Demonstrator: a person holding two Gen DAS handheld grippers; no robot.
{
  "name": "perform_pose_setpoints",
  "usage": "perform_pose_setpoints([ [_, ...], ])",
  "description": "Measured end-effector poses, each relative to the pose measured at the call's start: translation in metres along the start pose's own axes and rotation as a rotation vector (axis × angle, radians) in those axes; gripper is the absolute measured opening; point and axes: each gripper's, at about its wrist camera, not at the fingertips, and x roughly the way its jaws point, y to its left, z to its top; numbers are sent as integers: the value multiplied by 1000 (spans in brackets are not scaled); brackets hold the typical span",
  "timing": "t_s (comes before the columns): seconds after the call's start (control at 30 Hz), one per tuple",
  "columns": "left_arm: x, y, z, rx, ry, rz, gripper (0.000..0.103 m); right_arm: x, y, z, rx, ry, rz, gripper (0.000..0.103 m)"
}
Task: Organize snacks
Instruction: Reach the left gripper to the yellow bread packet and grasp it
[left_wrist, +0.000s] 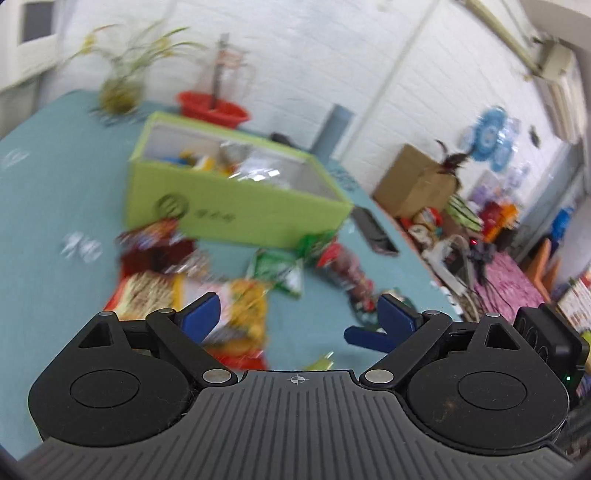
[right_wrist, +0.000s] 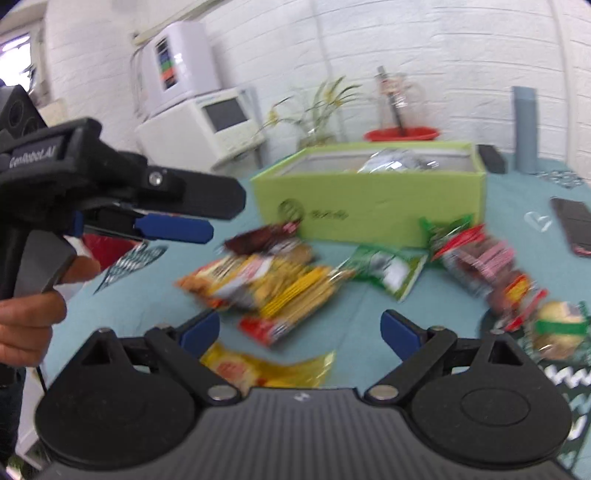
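Left wrist view: the left gripper (left_wrist: 297, 314) fills the bottom of the frame, its blue fingers (left_wrist: 201, 314) spread wide with nothing between them. Just above them, at centre, loose snack packets (left_wrist: 236, 295) lie scattered on the teal tabletop (left_wrist: 48, 206), badly blurred; a green packet (left_wrist: 277, 271) sits right of centre and a red-wrapped packet (left_wrist: 343, 267) beyond it. Above the scatter stands the open green box (left_wrist: 236, 206), already holding a few packets, a silvery one (left_wrist: 255, 168) among them. A red bowl (left_wrist: 212, 109) and a plant (left_wrist: 122, 81) sit in the upper left behind the box. A dark phone (left_wrist: 373, 230) lies right of the box.

Right wrist view: the right gripper (right_wrist: 301, 330) sits at the bottom, blue fingers (right_wrist: 400, 334) wide apart and empty. A yellow packet (right_wrist: 266, 369) lies just below and between them, partly hidden by the gripper body. At centre is the pile of orange and yellow packets (right_wrist: 266, 282), the green packet (right_wrist: 388, 271) to its right, and reddish packets (right_wrist: 480, 264) further right. The green box (right_wrist: 369, 210) stands above them, touching none clearly. At the left edge the left gripper (right_wrist: 173, 225) shows side-on, held in a hand (right_wrist: 26, 321); from this angle its opening cannot be judged
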Motion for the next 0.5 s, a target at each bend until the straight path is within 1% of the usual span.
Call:
perform_pose_setpoints([
  [0.03,-6,7,-6,-30,0,18,81,8,6,-1,-29,10,25,93],
  [0.13,-19,24,-14,-93,-6,40,81,32,16,1,-87,54,50,93],
  [0.2,-26,29,-18,-110,-10,44,81,39,17,0,-73,95,40,93],
  [0.3,-30,34,-21,-108,-12,41,81,20,21,-9,-28,98,27,93],
  [0.37,-26,36,-25,-113,4,26,81,4,30,-22,5,99,10,93],
  [0.43,-20,36,-32,-124,30,11,81,-9,42,-36,64,101,-17,93],
  [0.5,-14,35,-39,-132,54,2,81,-17,53,-48,110,94,3,93],
])
